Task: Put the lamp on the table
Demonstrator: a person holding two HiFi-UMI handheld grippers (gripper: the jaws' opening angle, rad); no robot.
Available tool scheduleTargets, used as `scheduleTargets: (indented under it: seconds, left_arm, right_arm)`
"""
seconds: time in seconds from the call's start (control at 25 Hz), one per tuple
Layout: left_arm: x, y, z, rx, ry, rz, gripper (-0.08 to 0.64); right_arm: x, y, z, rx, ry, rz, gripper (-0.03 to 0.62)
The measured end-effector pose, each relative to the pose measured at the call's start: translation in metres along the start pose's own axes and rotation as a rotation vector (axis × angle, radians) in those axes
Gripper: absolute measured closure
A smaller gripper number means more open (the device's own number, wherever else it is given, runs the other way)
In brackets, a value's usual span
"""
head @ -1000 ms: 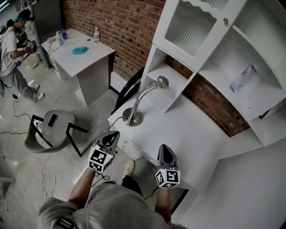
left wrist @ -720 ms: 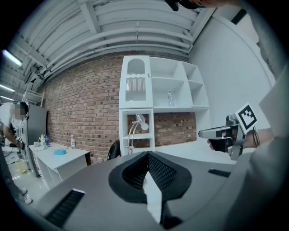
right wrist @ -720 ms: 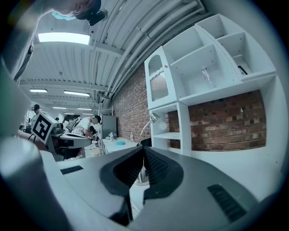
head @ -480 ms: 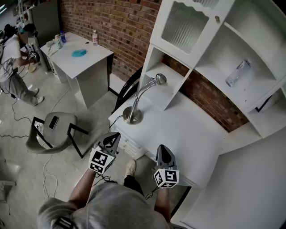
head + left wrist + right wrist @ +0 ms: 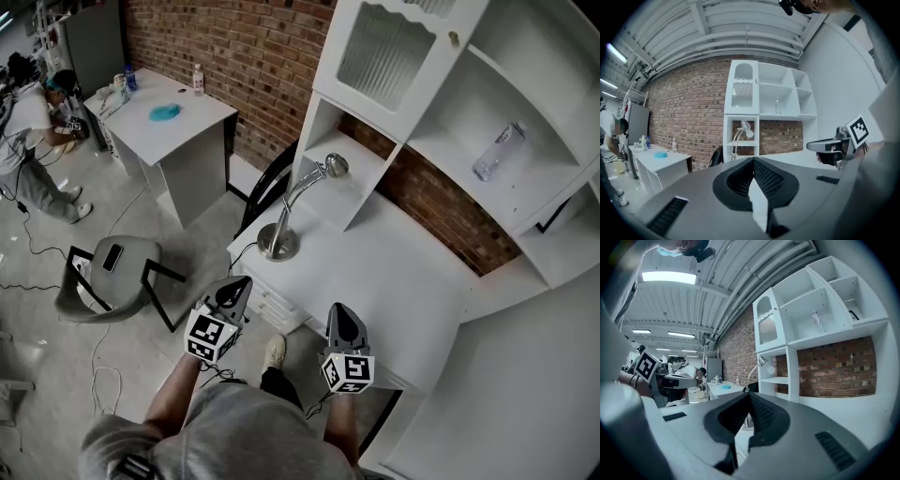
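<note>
**Lamp upright on the table, both grippers empty and held short of it**

We see the lamp [image 5: 278, 246] standing on its round base at the far left corner of the white table [image 5: 403, 281]. Its curved neck rises to the right, and its head sits in the lowest opening of the white shelf unit [image 5: 412, 112]. The left gripper [image 5: 234, 284] hangs off the table's near left edge, above the floor. The right gripper [image 5: 339, 314] is over the near edge. Both point toward the far side and are well apart from the lamp, which lies ahead of them and nearer the left one.

In the left gripper view, the left gripper [image 5: 753, 162] has its jaws pressed together with nothing between them. The lamp [image 5: 739, 136] stands far off just above their tips, and the right gripper [image 5: 832, 146] shows at the right. In the right gripper view, the right gripper [image 5: 749, 398] also has its jaws together and empty. The lamp [image 5: 756, 370] rises behind them with its base partly hidden, and the left gripper [image 5: 670, 380] is at the left.

Only the head view shows the base resting on the tabletop, the grey chair [image 5: 117, 272] on the floor at the left and the clear bottle [image 5: 497, 153] lying on an upper shelf. The gripper views add the ceiling beams and lights.
</note>
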State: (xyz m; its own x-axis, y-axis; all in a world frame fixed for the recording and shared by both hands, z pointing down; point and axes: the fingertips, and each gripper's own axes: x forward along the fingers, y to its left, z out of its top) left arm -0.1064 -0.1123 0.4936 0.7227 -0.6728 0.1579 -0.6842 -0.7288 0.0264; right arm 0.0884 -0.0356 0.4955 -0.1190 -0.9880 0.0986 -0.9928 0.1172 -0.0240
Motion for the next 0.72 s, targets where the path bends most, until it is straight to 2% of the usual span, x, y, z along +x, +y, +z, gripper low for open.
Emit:
scheduleTargets:
  seconds: [0.72]
  left_arm:
    - [0.0008, 0.0012, -0.0037, 0.003, 0.007, -0.007, 0.557]
  right_arm:
    - [0.0005, 0.0008, -0.0002, 0.009, -0.008, -0.005, 0.569]
